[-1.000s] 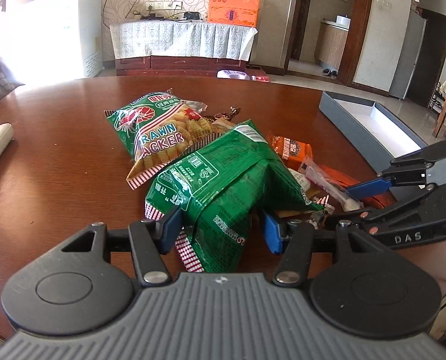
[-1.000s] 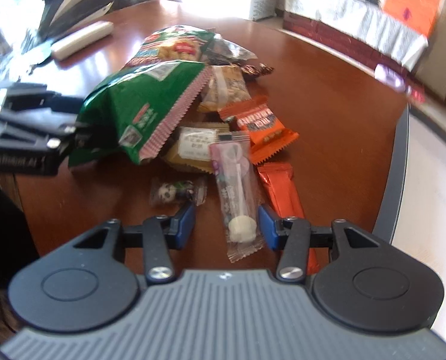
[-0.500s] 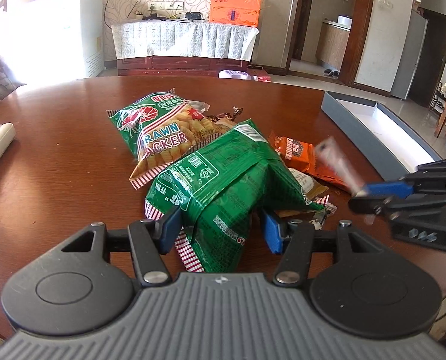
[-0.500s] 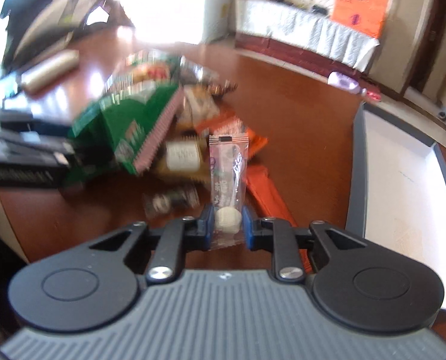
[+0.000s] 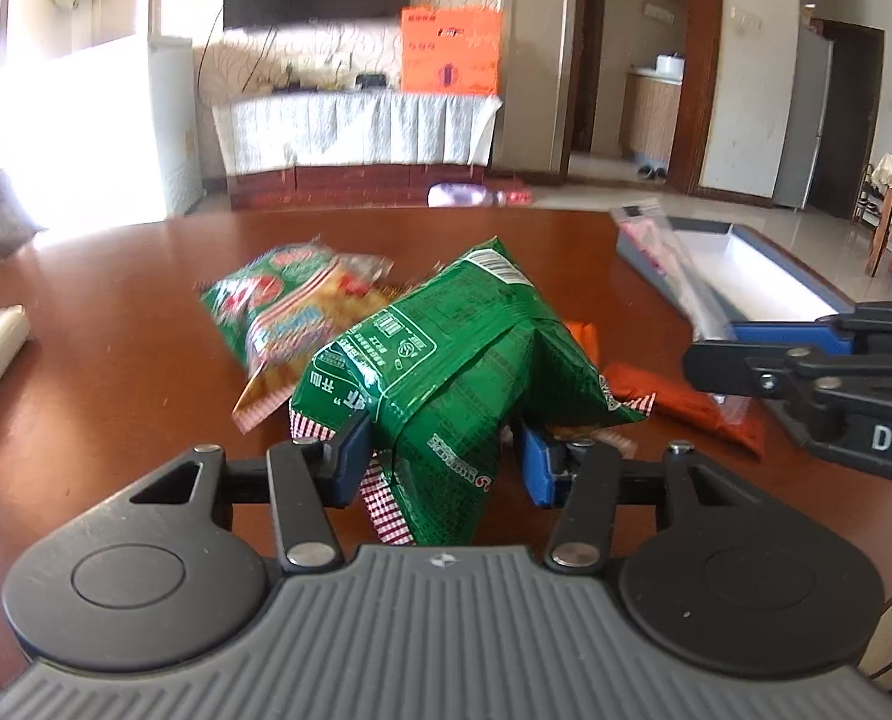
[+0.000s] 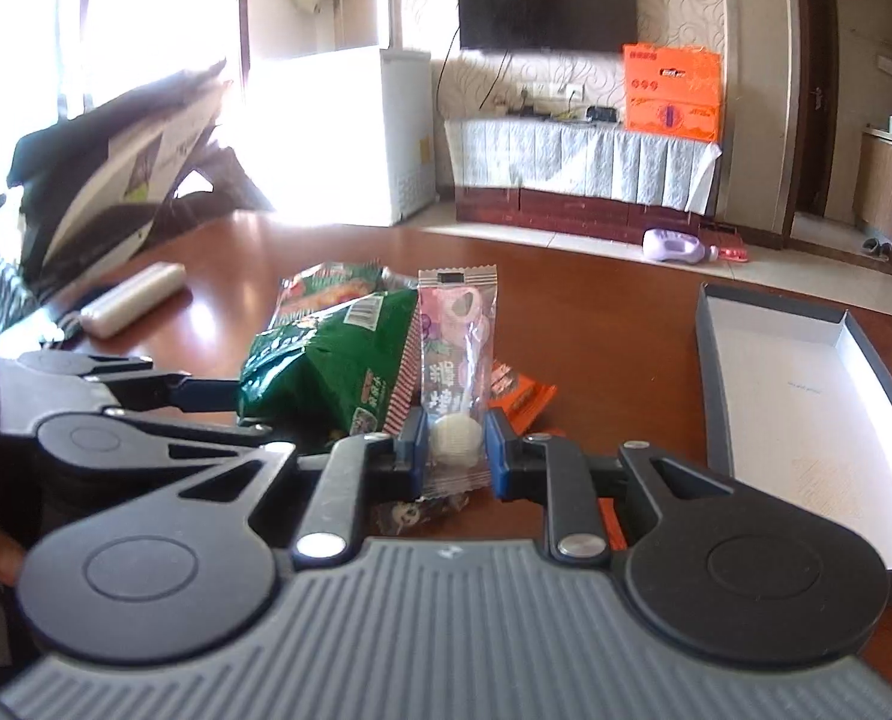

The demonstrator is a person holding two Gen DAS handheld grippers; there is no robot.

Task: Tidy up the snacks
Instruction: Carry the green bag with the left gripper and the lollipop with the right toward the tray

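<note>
A green snack bag [image 5: 446, 360] stands crumpled between the fingers of my left gripper [image 5: 443, 456]. Its jaws are closing, and both pads press the bag's lower folds. My right gripper [image 6: 454, 444] is shut on a clear pink lollipop packet [image 6: 457, 360] and holds it upright, off the table. From the left wrist view, the right gripper [image 5: 721, 348] is at the right with the lollipop packet [image 5: 667, 258] sticking up in front of the grey box [image 5: 643, 258]. The open grey box [image 6: 709, 360], white inside, lies right of the pile.
Behind the green bag lie a prawn cracker bag [image 5: 284, 306] and orange packets [image 5: 685, 402]. A small dark candy [image 6: 410, 513] sits under the right fingers. A white roll [image 6: 134, 300] lies at the table's left, and a dark bag [image 6: 116, 168] stands beyond it.
The right gripper shut on the lollipop packet, lifted it off the table and swung right toward the grey box. The left gripper narrowed a little on the green bag and tilted upward.
</note>
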